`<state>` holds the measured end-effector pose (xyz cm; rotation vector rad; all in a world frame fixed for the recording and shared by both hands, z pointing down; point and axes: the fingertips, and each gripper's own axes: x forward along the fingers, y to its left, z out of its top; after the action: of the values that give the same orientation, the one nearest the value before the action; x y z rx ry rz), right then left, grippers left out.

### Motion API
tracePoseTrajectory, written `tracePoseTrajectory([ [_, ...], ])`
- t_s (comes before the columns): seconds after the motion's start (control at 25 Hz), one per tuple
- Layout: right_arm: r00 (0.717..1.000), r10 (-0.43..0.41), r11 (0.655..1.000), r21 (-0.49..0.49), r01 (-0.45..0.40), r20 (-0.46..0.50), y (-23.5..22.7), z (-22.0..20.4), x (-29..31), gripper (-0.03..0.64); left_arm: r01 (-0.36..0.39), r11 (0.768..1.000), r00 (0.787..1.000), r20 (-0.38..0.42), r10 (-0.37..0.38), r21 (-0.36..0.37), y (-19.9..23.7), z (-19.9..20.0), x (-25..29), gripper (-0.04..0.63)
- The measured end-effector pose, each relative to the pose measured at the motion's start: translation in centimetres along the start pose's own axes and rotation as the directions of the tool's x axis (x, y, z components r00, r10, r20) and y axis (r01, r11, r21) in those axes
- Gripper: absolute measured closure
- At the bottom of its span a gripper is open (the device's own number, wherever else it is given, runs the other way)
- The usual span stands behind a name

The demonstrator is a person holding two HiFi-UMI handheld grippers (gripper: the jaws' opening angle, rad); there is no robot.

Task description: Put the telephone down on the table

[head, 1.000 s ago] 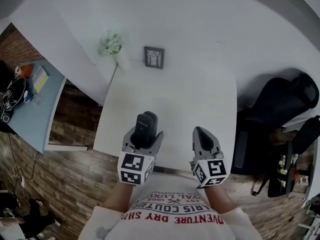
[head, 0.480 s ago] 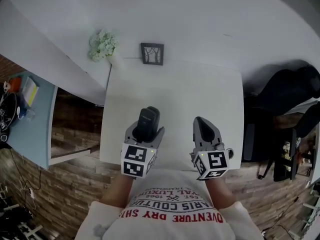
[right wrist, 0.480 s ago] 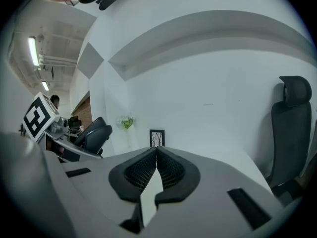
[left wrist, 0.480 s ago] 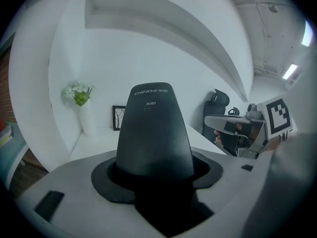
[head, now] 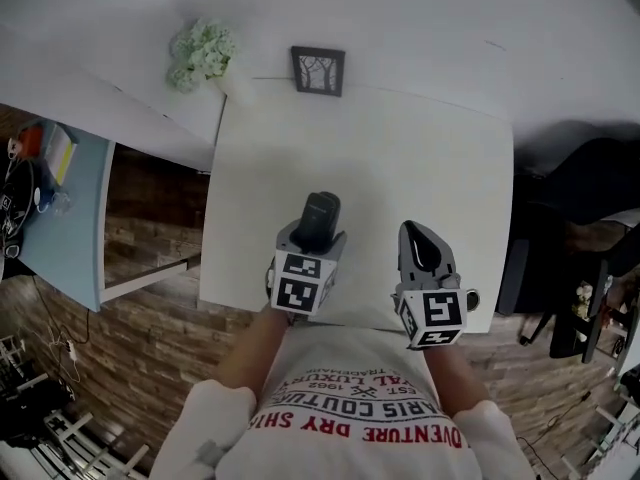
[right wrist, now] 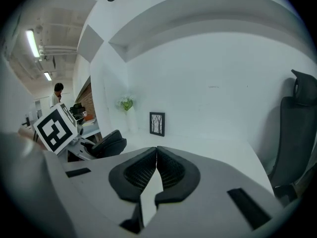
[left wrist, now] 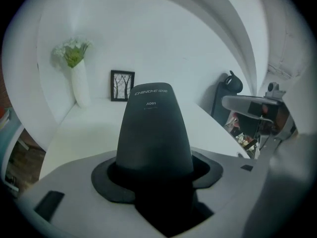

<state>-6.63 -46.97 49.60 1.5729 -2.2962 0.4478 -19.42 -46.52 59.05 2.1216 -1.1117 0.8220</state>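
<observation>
White vase [left wrist: 79, 86] holds pale green flowers [left wrist: 73, 51] at the table's [head: 400, 158] far left corner, framed picture [head: 318, 70] just beside it, black chair [head: 585, 173] off right. Left gripper [head: 312, 238] clamps the dark, rounded telephone [head: 320, 213] over the table's near part; right gripper [head: 415, 236] pinched together, empty

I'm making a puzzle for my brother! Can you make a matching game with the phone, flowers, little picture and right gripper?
1 telephone
2 flowers
3 picture frame
4 right gripper

A shut and empty
B far left corner of the table
C held by the left gripper
D back of the table, by the wall

Pairs: 1-C, 2-B, 3-D, 4-A
</observation>
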Motion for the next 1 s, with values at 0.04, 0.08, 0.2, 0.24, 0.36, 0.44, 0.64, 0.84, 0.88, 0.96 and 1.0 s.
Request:
tracePoseTrajectory([
  [0.04, 1.0, 0.006, 1.0, 0.001, -0.006, -0.017, -0.1, -0.7, 0.3, 0.592, -0.002, 1.0, 1.0, -0.023, 0.002, -0.003, 0.0, -0.5, 0.8, 0.304],
  [0.08, 0.999, 0.012, 1.0, 0.005, -0.012, -0.033, -0.3, -1.3, 0.5, 0.592, -0.004, 1.0, 0.999, -0.045, 0.003, -0.005, -0.1, -1.1, 1.7, 0.304],
  [0.2, 0.998, 0.022, 1.0, 0.017, -0.021, -0.06, -0.9, -2.7, 1.5, 0.592, -0.012, 1.0, 0.995, -0.099, 0.012, -0.002, 0.1, -2.5, 4.1, 0.304],
  [0.24, 0.998, 0.025, 0.999, 0.022, -0.023, -0.065, -1.1, -3.0, 1.9, 0.592, -0.014, 1.0, 0.993, -0.117, 0.014, 0.0, 0.1, -2.8, 4.8, 0.304],
  [0.36, 0.996, 0.034, 0.999, 0.034, -0.032, -0.082, -1.5, -4.2, 2.7, 0.592, -0.005, 1.0, 0.983, -0.185, 0.005, 0.003, -0.2, -3.9, 6.5, 0.304],
  [0.44, 0.995, 0.039, 0.999, 0.036, -0.036, -0.091, -1.8, -4.8, 3.0, 0.592, 0.004, 1.0, 0.974, -0.225, -0.001, 0.011, -0.6, -4.6, 7.4, 0.304],
  [0.64, 0.994, 0.047, 0.998, 0.047, -0.043, -0.102, -2.2, -5.4, 3.7, 0.592, -0.008, 1.0, 0.96, -0.281, 0.013, 0.018, -1.1, -5.6, 8.8, 0.304],
  [0.84, 0.993, 0.071, 0.997, 0.046, -0.066, -0.099, -2.0, -5.2, 3.9, 0.592, -0.054, 0.996, 0.944, -0.322, 0.073, 0.067, -1.0, -5.8, 9.3, 0.304],
  [0.88, 0.992, 0.074, 0.996, 0.048, -0.07, -0.098, -2.0, -5.2, 3.9, 0.592, -0.065, 0.995, 0.941, -0.328, 0.088, 0.08, -1.0, -5.9, 9.4, 0.304],
  [0.96, 0.992, 0.079, 0.996, 0.05, -0.075, -0.097, -1.9, -5.1, 3.9, 0.592, -0.08, 0.993, 0.937, -0.333, 0.105, 0.09, -0.9, -6.0, 9.4, 0.304],
  [1.0, 0.992, 0.08, 0.996, 0.051, -0.076, -0.097, -1.9, -5.1, 3.9, 0.592, -0.082, 0.993, 0.937, -0.333, 0.107, 0.086, -0.9, -6.0, 9.4, 0.304],
])
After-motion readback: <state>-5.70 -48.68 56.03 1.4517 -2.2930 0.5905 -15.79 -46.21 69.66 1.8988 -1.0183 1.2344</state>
